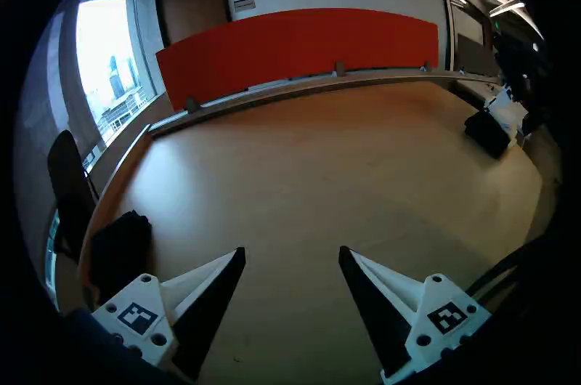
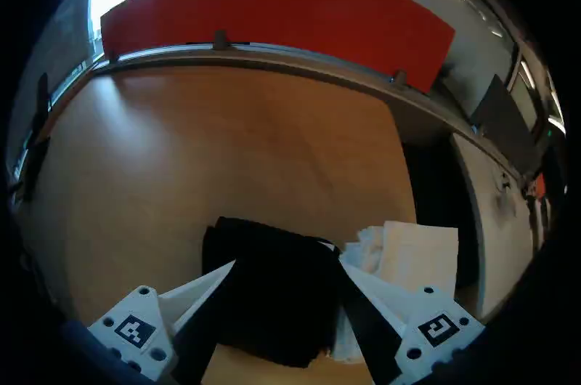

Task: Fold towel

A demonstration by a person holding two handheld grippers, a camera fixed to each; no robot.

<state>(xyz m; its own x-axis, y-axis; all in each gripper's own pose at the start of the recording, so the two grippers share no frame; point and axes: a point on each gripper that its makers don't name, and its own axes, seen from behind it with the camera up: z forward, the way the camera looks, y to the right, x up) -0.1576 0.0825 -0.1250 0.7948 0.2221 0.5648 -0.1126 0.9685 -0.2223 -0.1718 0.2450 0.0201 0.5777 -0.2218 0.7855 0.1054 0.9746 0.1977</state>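
Note:
In the right gripper view a black folded towel lies on the wooden table, right under my right gripper. That gripper is open, with one finger on each side above the towel. A stack of white towels sits just right of the black one, touching it. In the left gripper view my left gripper is open over bare wood, with nothing between its fingers. Far off at the table's right edge I see a black cloth and a white cloth.
A red divider panel runs along the far edge of the table. A black chair and a black bag stand off the table's left side by a window. A dark gap and a white cabinet lie beyond the right edge.

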